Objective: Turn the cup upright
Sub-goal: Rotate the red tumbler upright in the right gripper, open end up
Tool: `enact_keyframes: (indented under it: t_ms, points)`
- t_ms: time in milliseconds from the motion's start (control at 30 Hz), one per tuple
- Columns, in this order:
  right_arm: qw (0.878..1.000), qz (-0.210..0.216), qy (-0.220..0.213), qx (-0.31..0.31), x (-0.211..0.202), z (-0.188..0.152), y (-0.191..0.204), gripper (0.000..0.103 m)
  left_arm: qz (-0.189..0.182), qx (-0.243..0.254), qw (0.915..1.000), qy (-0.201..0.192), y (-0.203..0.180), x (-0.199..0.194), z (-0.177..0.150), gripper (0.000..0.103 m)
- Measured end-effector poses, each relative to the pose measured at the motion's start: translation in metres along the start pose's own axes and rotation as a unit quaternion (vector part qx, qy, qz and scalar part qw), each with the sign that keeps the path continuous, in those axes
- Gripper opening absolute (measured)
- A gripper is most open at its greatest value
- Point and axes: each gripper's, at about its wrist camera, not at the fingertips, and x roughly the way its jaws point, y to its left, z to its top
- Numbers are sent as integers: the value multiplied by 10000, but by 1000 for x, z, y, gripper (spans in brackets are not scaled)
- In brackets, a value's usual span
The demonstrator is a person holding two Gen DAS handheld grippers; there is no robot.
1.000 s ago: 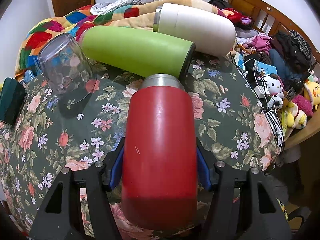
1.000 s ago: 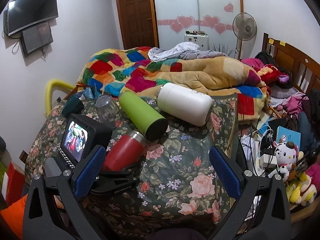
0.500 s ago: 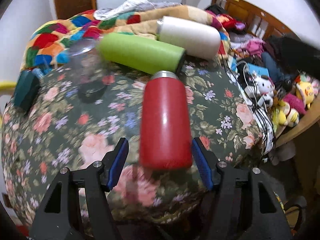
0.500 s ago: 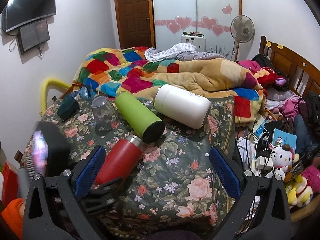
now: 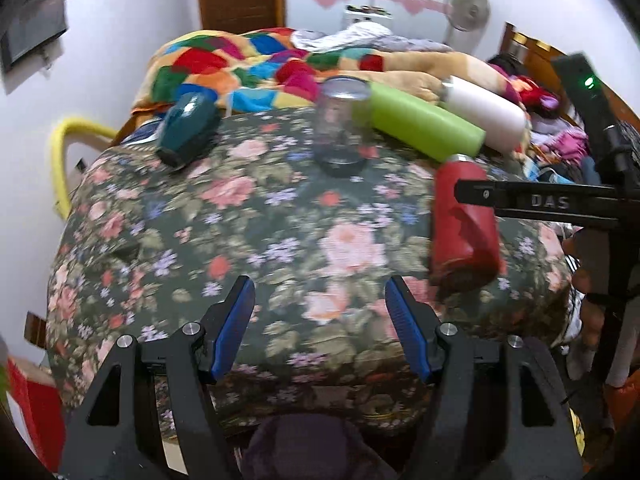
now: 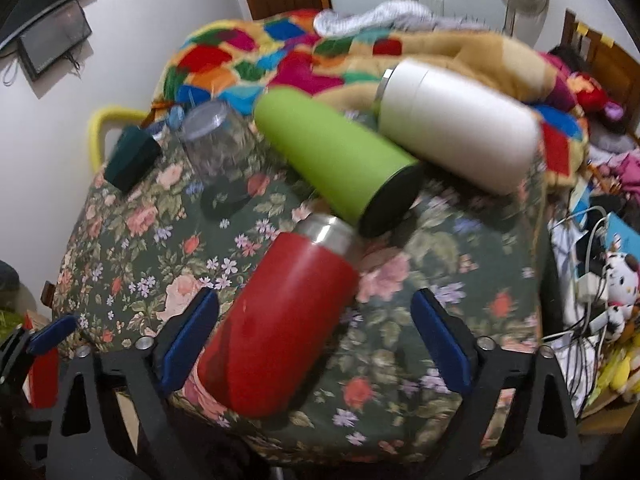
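One red cup lies on its side on the floral cloth, steel rim toward the green bottle; its base is seemingly partly hidden. It sits between the right gripper's spread fingers, untouched. Left gripper gapes, empty, beside it.

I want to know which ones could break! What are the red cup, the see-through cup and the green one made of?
The red cylindrical cup looks like painted metal with a matte finish: a bare silver steel band rings one end. The see-through upside-down cup could be glass or clear plastic; the blur leaves that open. The lime-green cylindrical cup has a matte coat and a dark end, probably coated metal too.
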Motion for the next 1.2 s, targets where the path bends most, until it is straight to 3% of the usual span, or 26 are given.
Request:
enact_keyframes:
  t_ms: [100, 333, 500, 667, 1067, 1200]
  points:
    - [9994, 118, 279, 144, 14, 2, 0, 83, 8, -108, 9999, 3, 7, 1, -4, 67]
    - [9981, 208, 531, 240, 30, 5, 2, 81, -127, -172, 9997, 69, 3, 14, -9, 67]
    - [9960, 444, 733, 256, 41, 7, 2, 67, -110, -107, 9999, 15, -3, 16, -7, 67]
    - [9956, 633, 671, 162, 32, 6, 4, 60, -167, -123, 9998, -11, -4, 15, -1, 67]
    - [9975, 633, 74, -300, -15, 13, 18, 59, -145, -117, 9996, -200, -7, 1, 11, 67]
    - [9968, 603, -246, -462, -30, 22, 25, 59, -135, -122, 9995, -272, -9, -3, 15, 76]
